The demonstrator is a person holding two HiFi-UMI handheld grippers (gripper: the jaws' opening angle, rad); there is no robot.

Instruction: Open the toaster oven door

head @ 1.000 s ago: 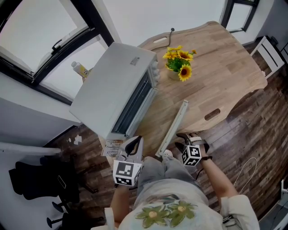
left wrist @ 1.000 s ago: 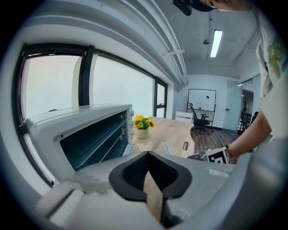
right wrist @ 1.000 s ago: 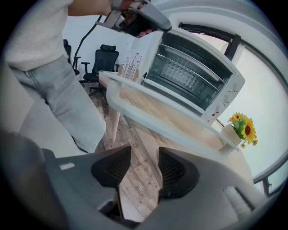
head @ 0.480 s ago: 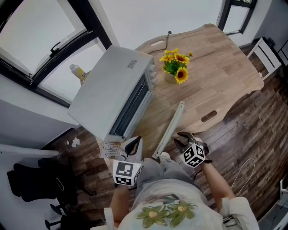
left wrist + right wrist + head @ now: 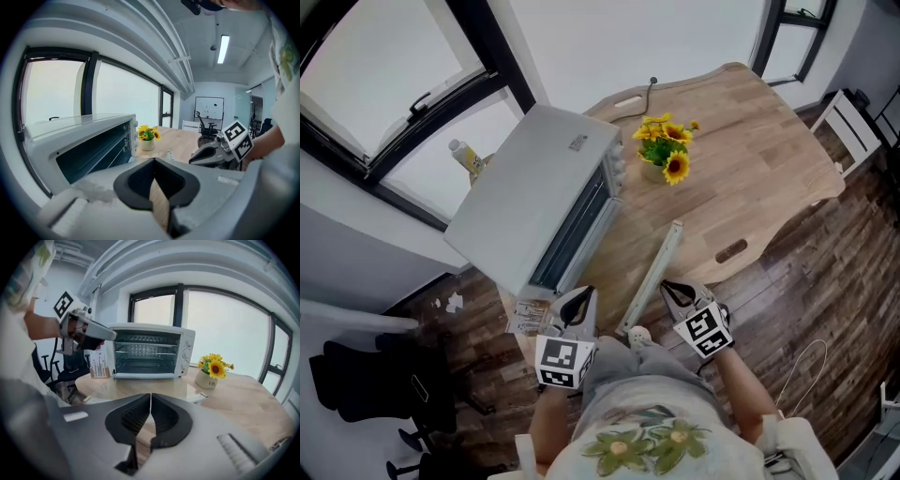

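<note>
The white toaster oven point(image 5: 534, 202) stands at the table's left end with its glass door point(image 5: 654, 272) swung down flat toward me, and its racks show in the right gripper view point(image 5: 147, 352). My left gripper point(image 5: 580, 293) hovers shut and empty near the oven's front left corner, and it also shows in its own view point(image 5: 153, 160). My right gripper point(image 5: 667, 287) is shut on nothing just right of the door's near end, its black pads meeting point(image 5: 150, 395). Neither gripper touches the door.
A pot of sunflowers point(image 5: 664, 161) stands right of the oven on the wooden table point(image 5: 750, 141). A small card holder point(image 5: 528, 314) sits at the table's near left corner, and a bottle point(image 5: 467, 155) behind the oven. A white chair point(image 5: 858, 112) is far right.
The right gripper's jaws have gone from wide apart to shut and it has shifted slightly left toward the door's end. The left gripper has stayed put.
</note>
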